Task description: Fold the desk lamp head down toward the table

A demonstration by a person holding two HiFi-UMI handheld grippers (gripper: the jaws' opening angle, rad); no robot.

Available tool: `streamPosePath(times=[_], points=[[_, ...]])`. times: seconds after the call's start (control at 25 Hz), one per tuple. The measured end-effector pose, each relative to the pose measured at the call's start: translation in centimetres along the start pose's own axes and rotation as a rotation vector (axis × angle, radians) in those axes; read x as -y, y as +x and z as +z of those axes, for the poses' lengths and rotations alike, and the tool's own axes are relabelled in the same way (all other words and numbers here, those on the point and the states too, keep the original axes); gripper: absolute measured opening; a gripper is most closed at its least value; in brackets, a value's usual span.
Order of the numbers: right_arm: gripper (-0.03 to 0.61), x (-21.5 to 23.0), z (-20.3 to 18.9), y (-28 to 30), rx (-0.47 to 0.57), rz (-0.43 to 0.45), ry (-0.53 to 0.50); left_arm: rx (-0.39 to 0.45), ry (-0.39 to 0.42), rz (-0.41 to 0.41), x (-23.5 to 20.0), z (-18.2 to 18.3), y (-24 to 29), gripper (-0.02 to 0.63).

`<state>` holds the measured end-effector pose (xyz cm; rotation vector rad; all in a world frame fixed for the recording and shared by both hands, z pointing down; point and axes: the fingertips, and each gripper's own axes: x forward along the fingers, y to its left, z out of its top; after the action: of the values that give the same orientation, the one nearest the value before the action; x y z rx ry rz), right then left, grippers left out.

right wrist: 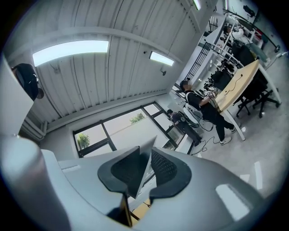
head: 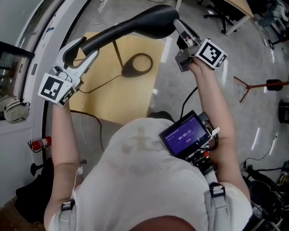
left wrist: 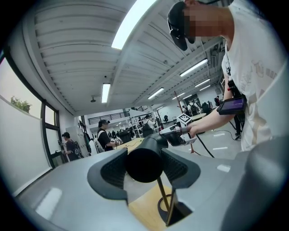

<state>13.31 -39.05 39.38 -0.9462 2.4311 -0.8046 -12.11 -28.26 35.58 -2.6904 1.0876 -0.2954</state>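
Note:
The black desk lamp head [head: 135, 25] stretches above the wooden table [head: 104, 97], on a thin stem [head: 118, 53] that rises from a ring base [head: 137, 64]. My left gripper [head: 79, 47] is shut on the head's left end, which fills the jaws as a dark round butt [left wrist: 144, 164] in the left gripper view. My right gripper [head: 178, 27] is shut on the wider right end, and its own view shows the head edge-on as a thin grey blade [right wrist: 145, 173] between the pads. From the left gripper view the right gripper [left wrist: 174, 133] shows at the head's far end.
A black cable [head: 97, 83] runs across the table from the base. A red fire extinguisher [head: 39, 143] lies on the floor at left, and an office chair [head: 216, 13] and a tripod [head: 253, 85] stand at right. People [left wrist: 103, 135] stand in the background hall.

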Motion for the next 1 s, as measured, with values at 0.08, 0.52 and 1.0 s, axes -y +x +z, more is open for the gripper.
streamPosePath(times=[0.08,0.52,1.0], points=[[0.094,0.0,-0.2,0.0,-0.002,0.002,-0.001,-0.003,0.001,0.0,0.0,0.0,0.0,0.227],[0.095,1.4,-2.2,-0.9,-0.011,-0.026,0.048,0.0,0.005,-0.003,0.4,0.3,-0.1,0.229],[0.097,2.2,-3.9,-0.8,-0.008,0.029,0.111,-0.03,0.025,0.032,0.1,1.3,0.0,0.232]])
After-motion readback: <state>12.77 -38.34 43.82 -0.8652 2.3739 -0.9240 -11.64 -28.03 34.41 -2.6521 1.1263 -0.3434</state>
